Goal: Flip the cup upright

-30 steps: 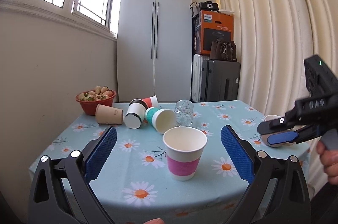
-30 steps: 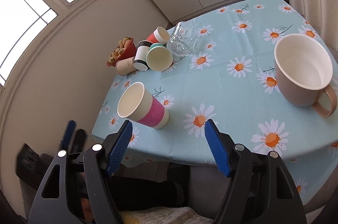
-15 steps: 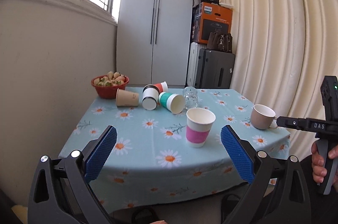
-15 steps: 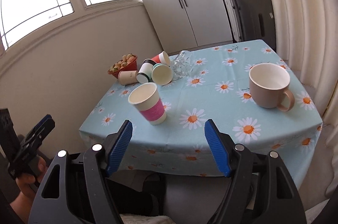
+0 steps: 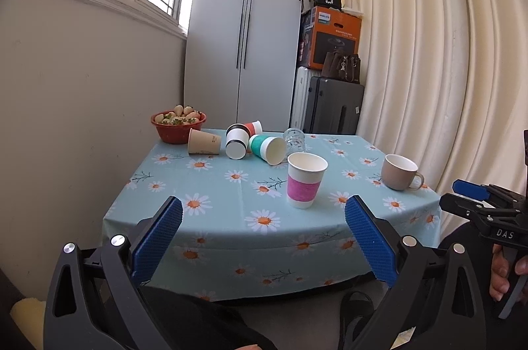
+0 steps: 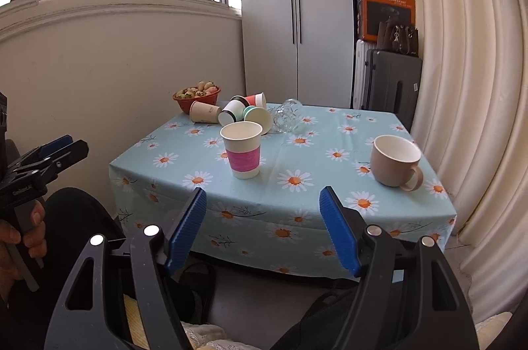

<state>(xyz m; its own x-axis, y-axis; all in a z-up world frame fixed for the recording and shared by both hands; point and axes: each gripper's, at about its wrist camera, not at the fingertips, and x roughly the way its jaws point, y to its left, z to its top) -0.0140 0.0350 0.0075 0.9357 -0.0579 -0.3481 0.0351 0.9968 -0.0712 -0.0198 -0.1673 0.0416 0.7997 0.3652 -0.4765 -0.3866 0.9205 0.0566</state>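
Note:
A white paper cup with a pink sleeve (image 5: 305,180) (image 6: 242,150) stands upright near the table's front. A beige mug (image 5: 400,172) (image 6: 394,161) stands upright at the front right. Several paper cups lie on their sides at the back: a tan one (image 5: 203,142) (image 6: 204,112), a black-and-white one (image 5: 237,142), a teal one (image 5: 268,148) (image 6: 259,118) and a red one (image 5: 253,128). A clear glass (image 5: 294,141) (image 6: 286,118) lies beside them. My left gripper (image 5: 263,239) and right gripper (image 6: 264,229) are open, empty, held back off the table's front edge.
A red bowl of fruit (image 5: 179,126) sits at the back left corner of the daisy tablecloth table (image 5: 231,227). A wall runs along the left, curtains (image 5: 429,69) along the right. A white wardrobe, suitcases and boxes stand behind the table.
Both grippers have pulled back and away from the table, leaving the pink-sleeved cup standing upright. The right gripper's view has levelled from looking down to looking forward.

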